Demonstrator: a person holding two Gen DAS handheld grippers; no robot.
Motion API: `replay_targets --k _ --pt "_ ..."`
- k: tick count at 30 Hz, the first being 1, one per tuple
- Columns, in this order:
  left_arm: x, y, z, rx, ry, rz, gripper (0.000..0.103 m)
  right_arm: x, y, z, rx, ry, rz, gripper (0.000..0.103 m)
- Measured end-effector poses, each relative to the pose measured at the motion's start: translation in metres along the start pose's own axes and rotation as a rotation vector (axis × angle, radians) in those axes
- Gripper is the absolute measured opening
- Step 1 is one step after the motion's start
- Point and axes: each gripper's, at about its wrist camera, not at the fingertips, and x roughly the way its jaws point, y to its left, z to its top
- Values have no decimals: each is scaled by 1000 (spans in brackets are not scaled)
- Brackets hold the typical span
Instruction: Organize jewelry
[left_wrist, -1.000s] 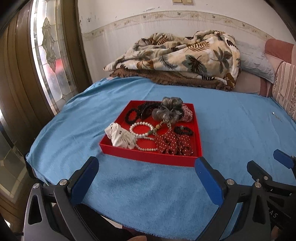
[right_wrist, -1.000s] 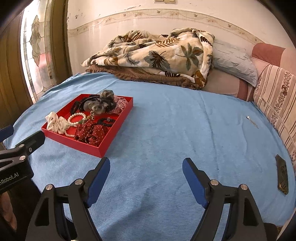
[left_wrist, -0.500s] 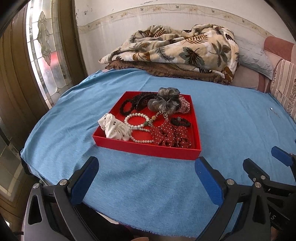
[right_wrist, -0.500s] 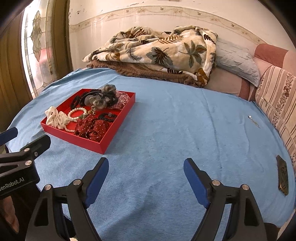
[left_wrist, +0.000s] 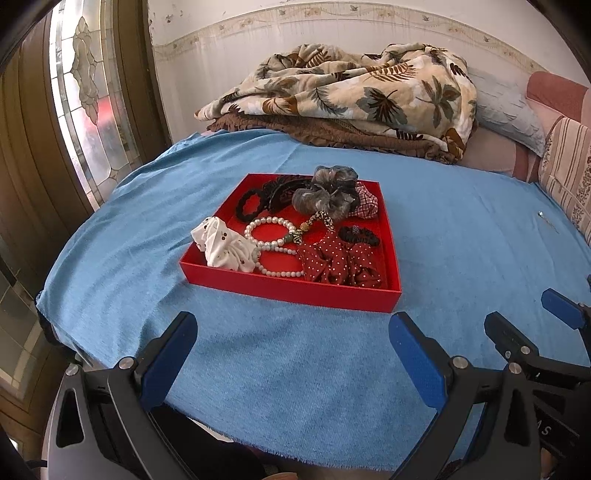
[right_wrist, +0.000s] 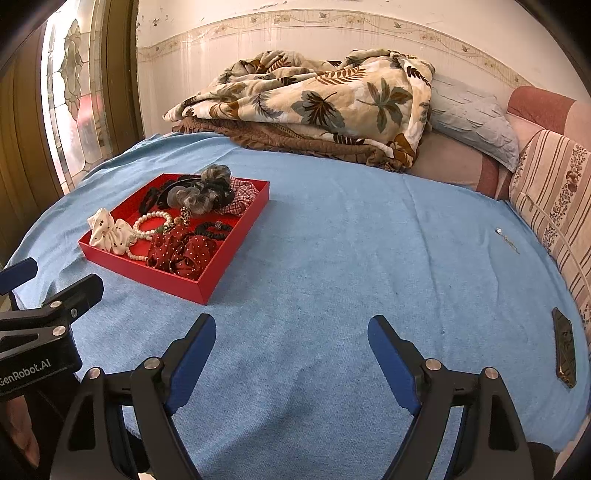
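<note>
A red tray (left_wrist: 295, 291) (right_wrist: 147, 271) sits on the blue cloth. It holds a white scrunchie (left_wrist: 225, 249), a pearl bracelet (left_wrist: 269, 232), a red dotted scrunchie (left_wrist: 336, 262), a grey scrunchie (left_wrist: 327, 194), a black hair tie (left_wrist: 251, 205) and a small black beaded band (left_wrist: 360, 236). My left gripper (left_wrist: 293, 349) is open and empty, just short of the tray's near edge. My right gripper (right_wrist: 291, 350) is open and empty over bare cloth, to the right of the tray.
A folded leaf-print blanket (left_wrist: 343, 88) and a pillow (right_wrist: 469, 118) lie at the back. A small pin (right_wrist: 508, 240) and a dark phone-like object (right_wrist: 565, 347) lie at the right. A glass door (left_wrist: 85, 103) stands at the left, past the bed edge.
Both grippers have drifted slightly; the tray sits a little higher and further left in the left wrist view. Both stay open and empty. The tray's contents have not moved.
</note>
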Motion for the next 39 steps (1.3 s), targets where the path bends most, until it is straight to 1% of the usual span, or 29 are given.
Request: replay_targets --k 11,24,32,39 --pt "3 3 -4 -9 11 -10 103 0 -1 -2 -4 0 2 89" --pt "5 6 -5 -14 21 -3 103 0 -1 -2 -3 1 1 89" --pt "9 10 -5 -23 36 -5 103 0 1 -1 -3 1 2 89" --pt "12 13 -7 -34 52 -5 103 2 5 -7 -12 1 7 89"
